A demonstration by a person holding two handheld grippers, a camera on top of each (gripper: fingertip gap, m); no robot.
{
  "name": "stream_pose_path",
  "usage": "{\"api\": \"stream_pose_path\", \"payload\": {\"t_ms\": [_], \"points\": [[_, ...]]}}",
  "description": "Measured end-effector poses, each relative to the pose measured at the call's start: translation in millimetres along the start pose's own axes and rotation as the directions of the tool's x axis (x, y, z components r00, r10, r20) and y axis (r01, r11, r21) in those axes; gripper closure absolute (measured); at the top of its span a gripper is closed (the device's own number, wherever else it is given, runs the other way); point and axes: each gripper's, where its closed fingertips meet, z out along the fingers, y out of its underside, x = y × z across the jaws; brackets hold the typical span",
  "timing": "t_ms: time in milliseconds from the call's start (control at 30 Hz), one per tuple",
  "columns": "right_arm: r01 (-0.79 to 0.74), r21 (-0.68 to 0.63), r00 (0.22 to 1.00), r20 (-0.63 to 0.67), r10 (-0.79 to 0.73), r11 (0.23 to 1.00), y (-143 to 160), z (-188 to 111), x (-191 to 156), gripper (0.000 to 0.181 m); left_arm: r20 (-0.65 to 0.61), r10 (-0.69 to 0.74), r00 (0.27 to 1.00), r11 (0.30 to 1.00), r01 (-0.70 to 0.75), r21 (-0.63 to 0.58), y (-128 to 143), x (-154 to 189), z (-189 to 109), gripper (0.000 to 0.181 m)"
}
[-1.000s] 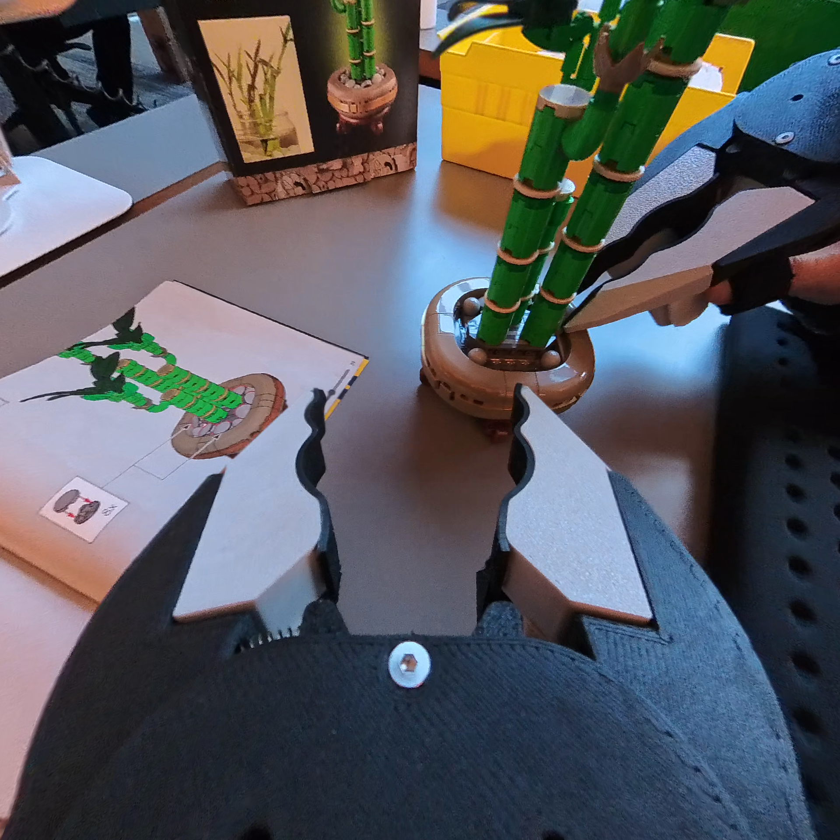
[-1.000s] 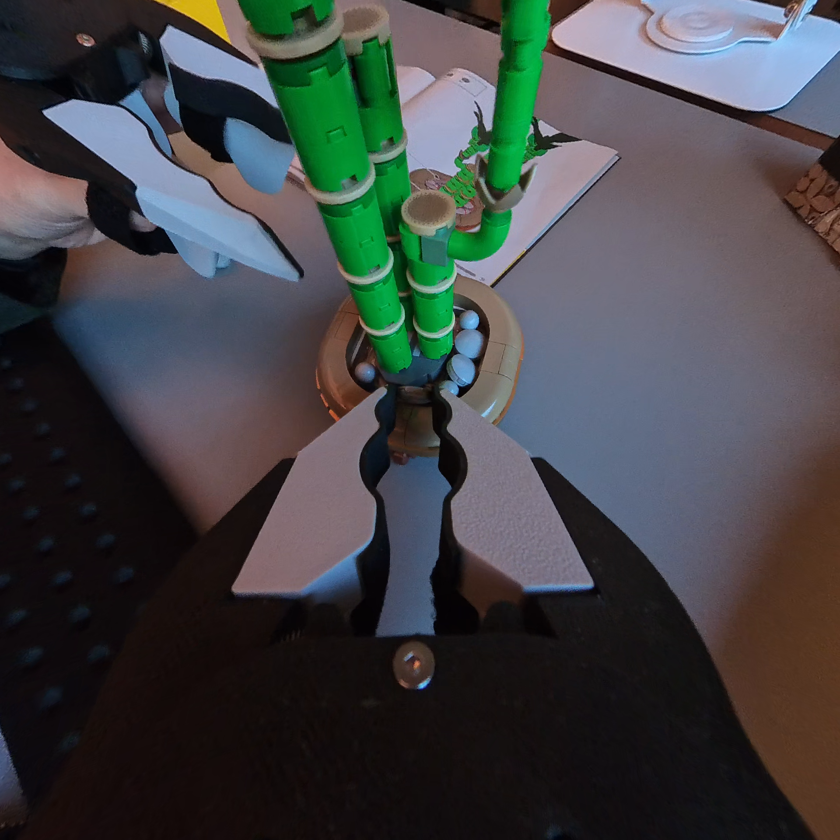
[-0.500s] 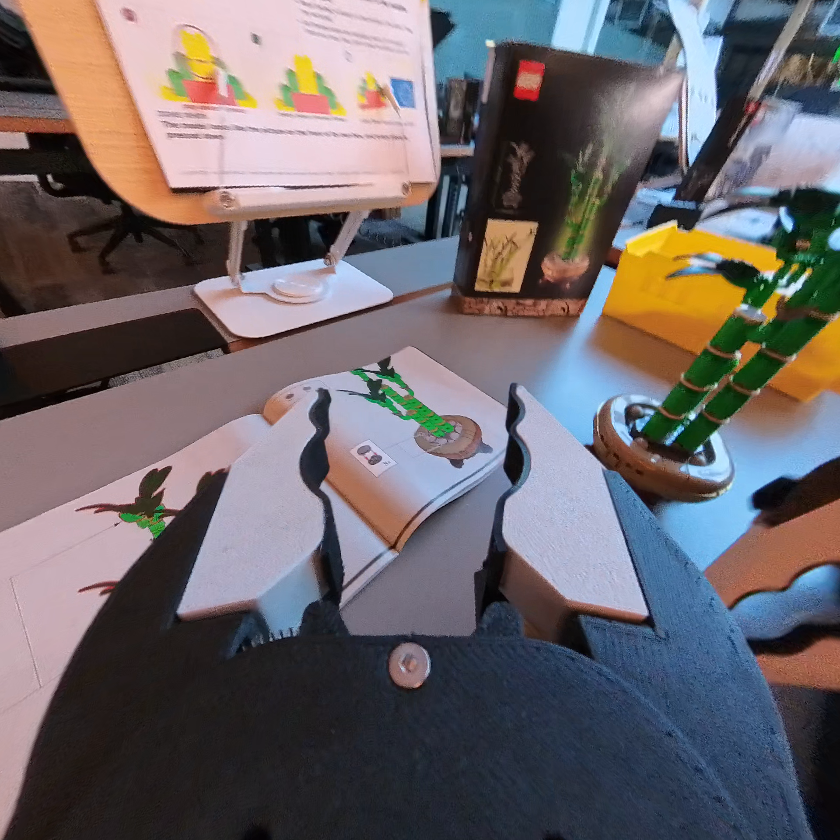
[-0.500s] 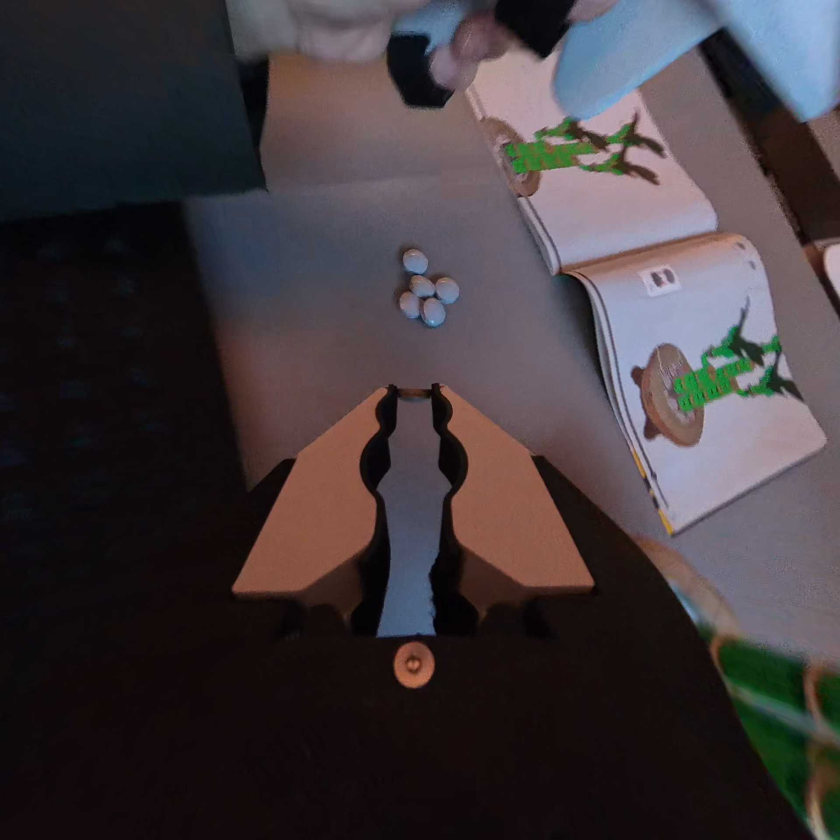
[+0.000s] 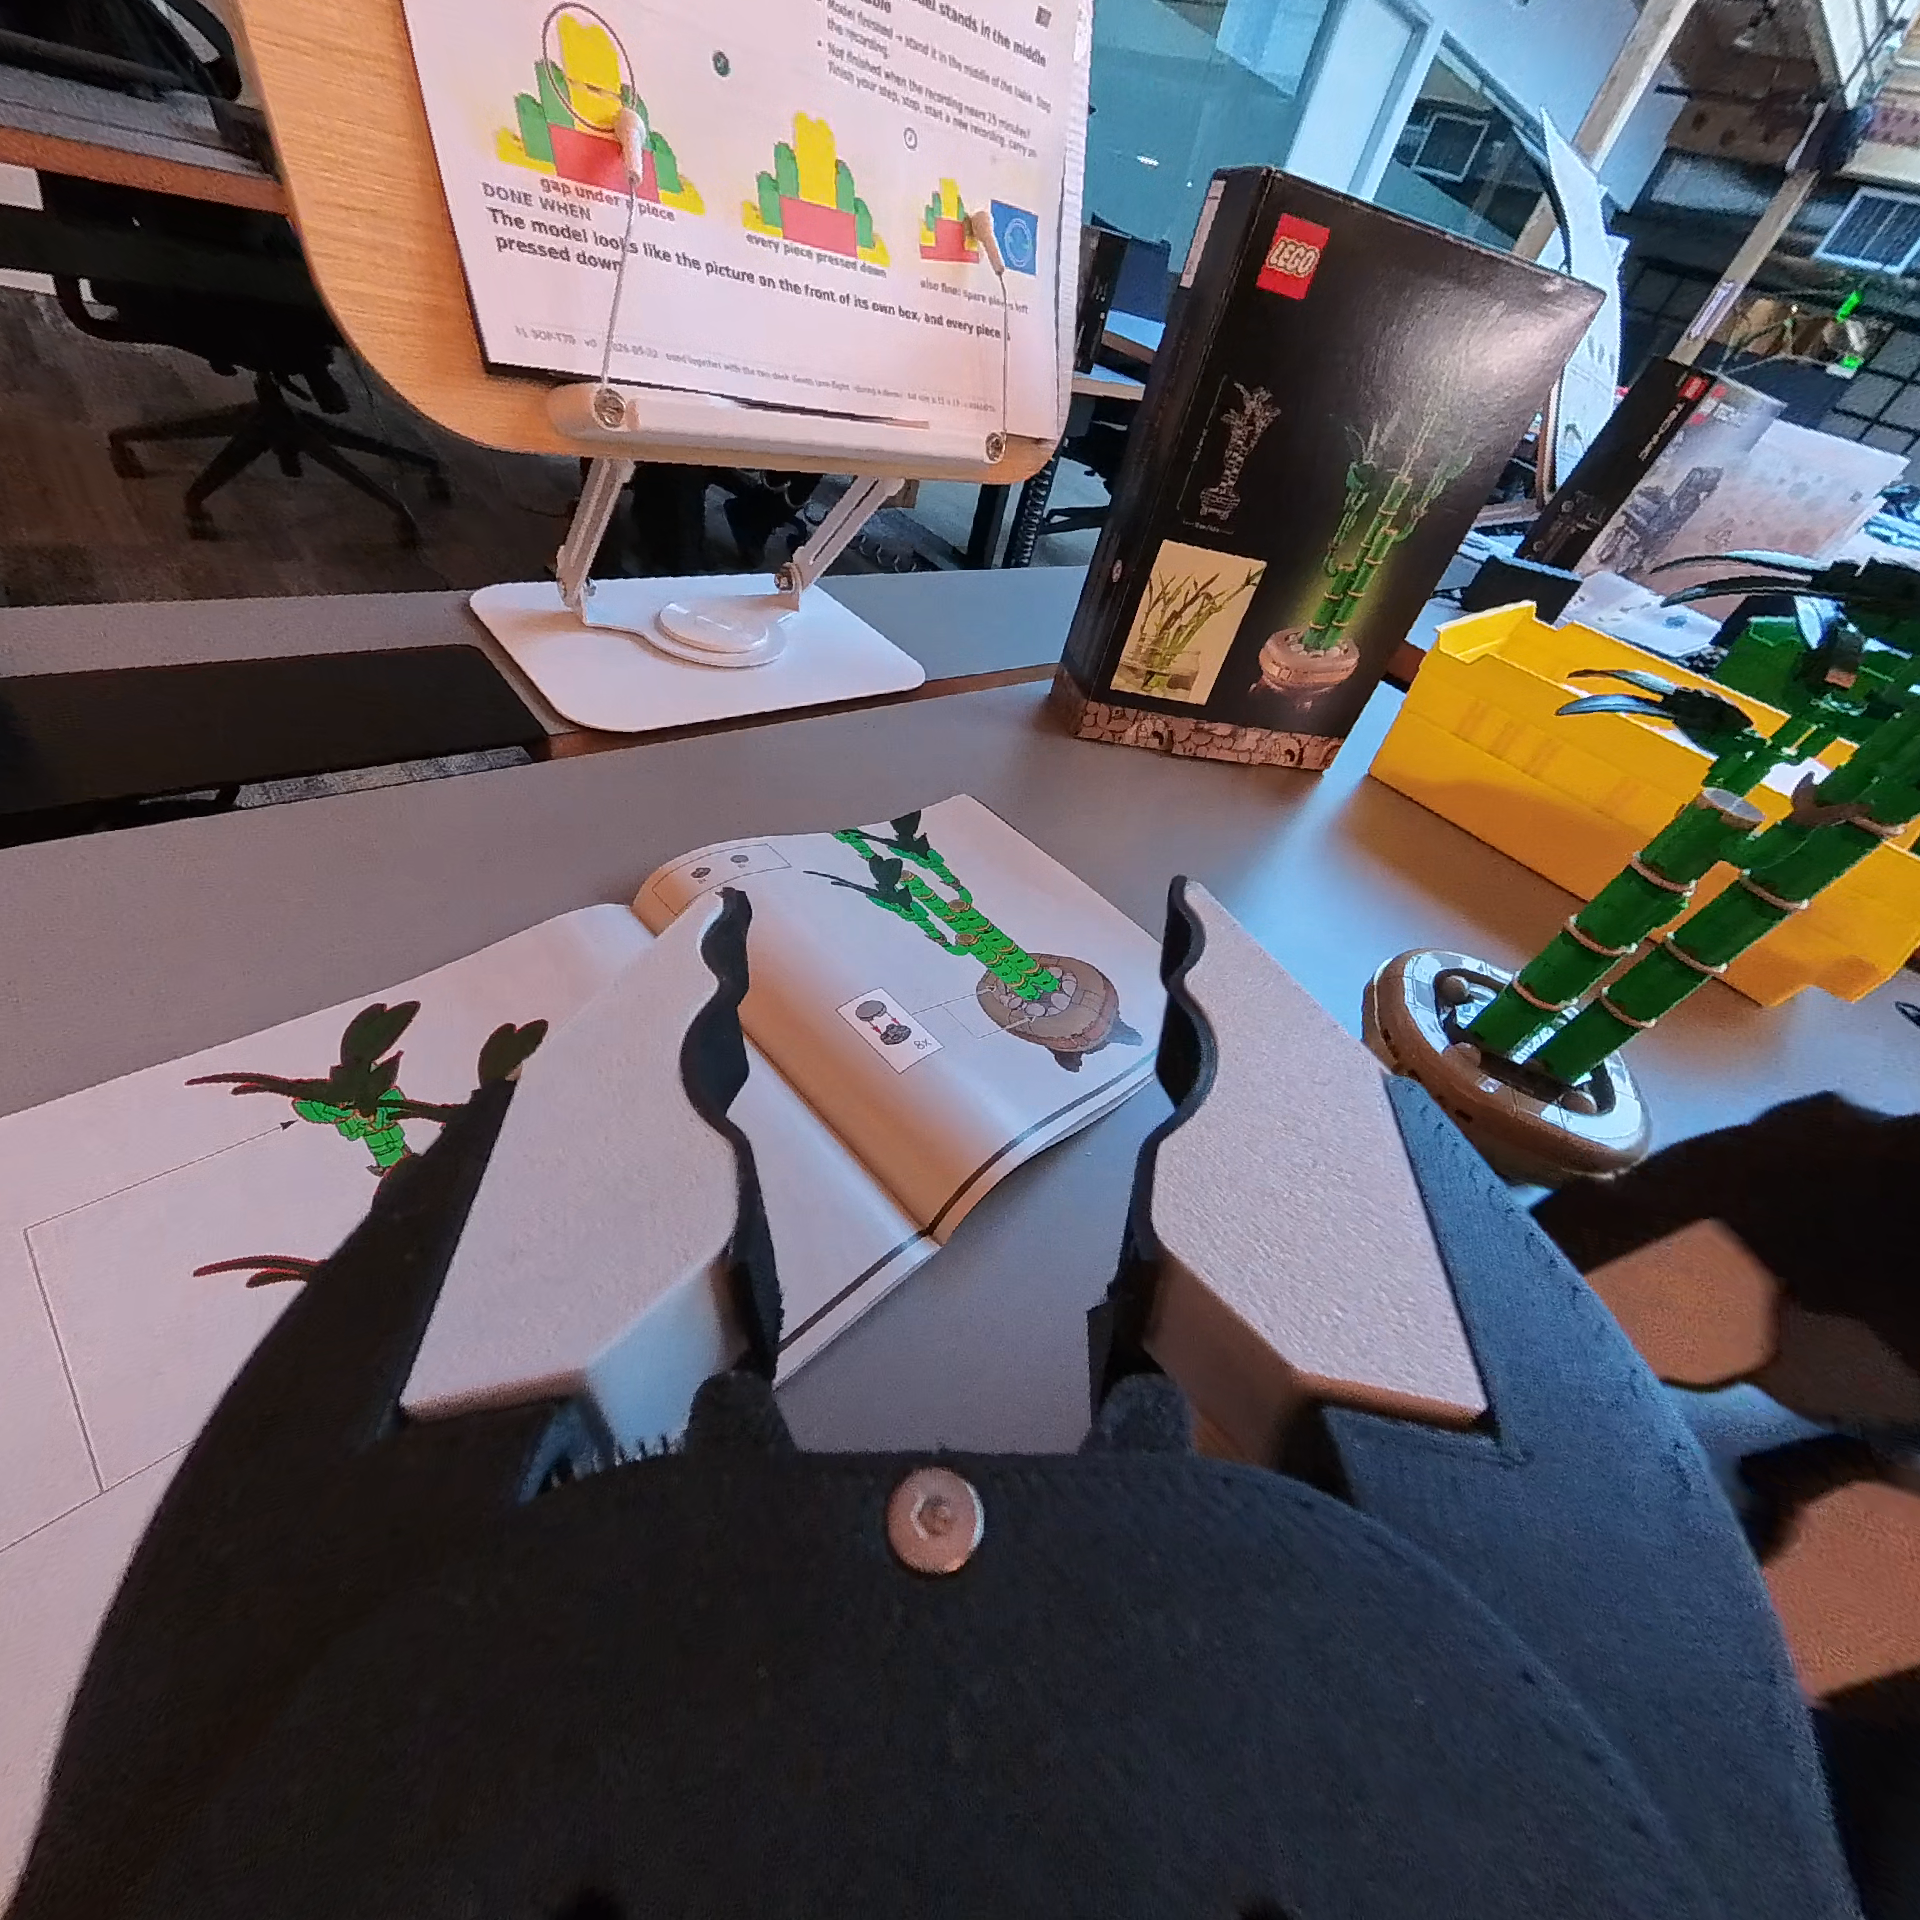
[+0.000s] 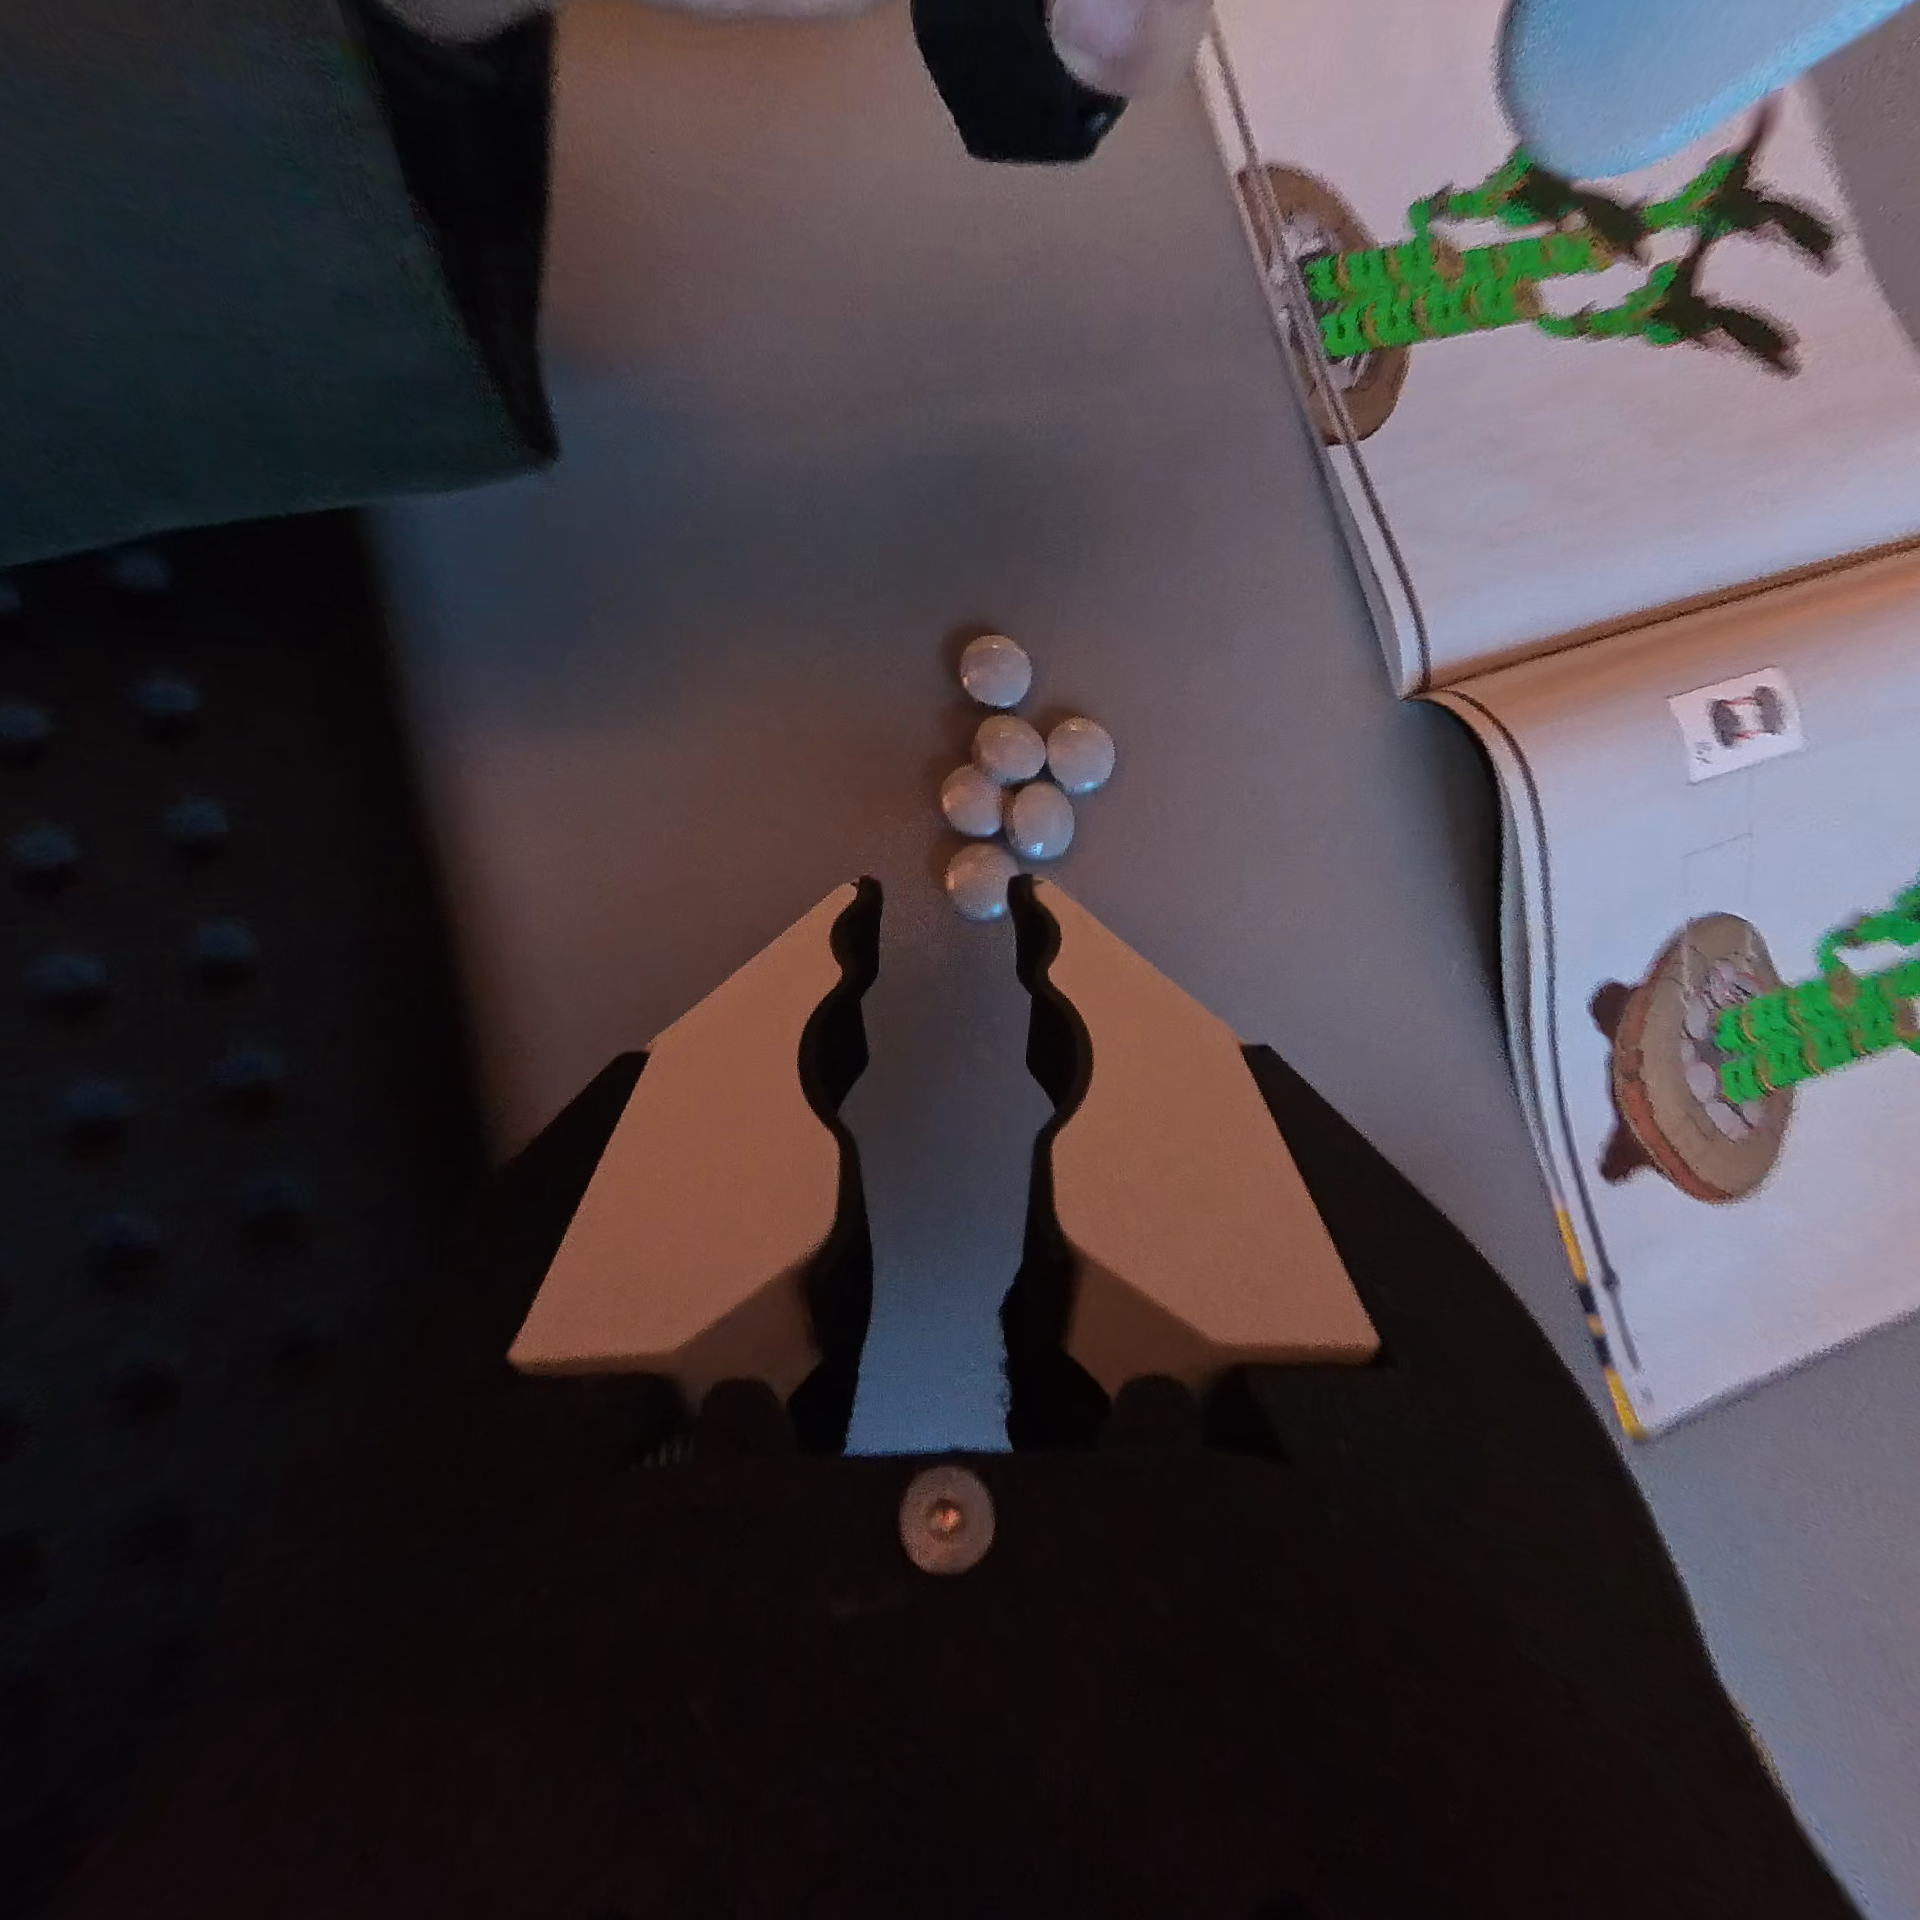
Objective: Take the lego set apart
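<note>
Hovering above the grey table (image 6: 727, 436), the right gripper (image 6: 943, 883) points down with its fingers a little apart and nothing held; a small grey pebble piece (image 6: 979, 881) lies on the table right at the tips, just inside the gap. Five more pebbles (image 6: 1023, 764) sit bunched together just beyond it. An open instruction booklet (image 6: 1621, 520) lies to the right of them, well apart. In the left wrist view, the left gripper (image 5: 956, 904) is held over the booklet (image 5: 904, 1039) with its fingers wide apart and empty. The bamboo model (image 5: 1621, 956) stands in its round brown pot (image 5: 1434, 1039) on the table to the right, leaning in the picture, in front of a yellow bin (image 5: 1558, 769). A dark box (image 5: 1299, 478) and a white stand (image 5: 707, 644) with a printed sheet sit farther back.
</note>
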Motion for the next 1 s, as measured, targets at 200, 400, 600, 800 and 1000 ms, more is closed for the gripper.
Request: {"api": "stream_pose_path", "payload": {"t_ms": [200, 400, 600, 800, 1000], "points": [[0.085, 0.217, 0.954, -0.300, -0.017, 0.972, 40, -99, 3, 0.172, -0.031, -0.054, 0.998, 0.998, 0.055, 0.031, -7, 2, -4, 0.102], [0.004, 0.379, 0.789, -0.570, 0.230, 0.925, 126, -187, 85, 0.180, -0.063, -0.010, 0.998, 1.000, 0.011, 0.010, -2, 18, 2, 0.100], [-0.063, 0.267, 0.910, -0.381, 0.165, 0.962, 134, -157, 105, 0.159, -0.076, 0.048, 0.996, 0.997, -0.053, -0.058, 18, 30, 16, 0.099], [-0.100, 0.157, 0.946, -0.290, 0.143, 0.982, 138, -128, 104, 0.161, -0.074, 0.041, 0.996, 0.997, -0.046, -0.066, 20, 27, 17, 0.100], [-0.190, 0.111, 0.951, -0.227, 0.211, 0.976, 138, -127, 104, 0.163, -0.077, 0.055, 0.995, 0.996, -0.060, -0.072, 21, 29, 18, 0.102]]}}
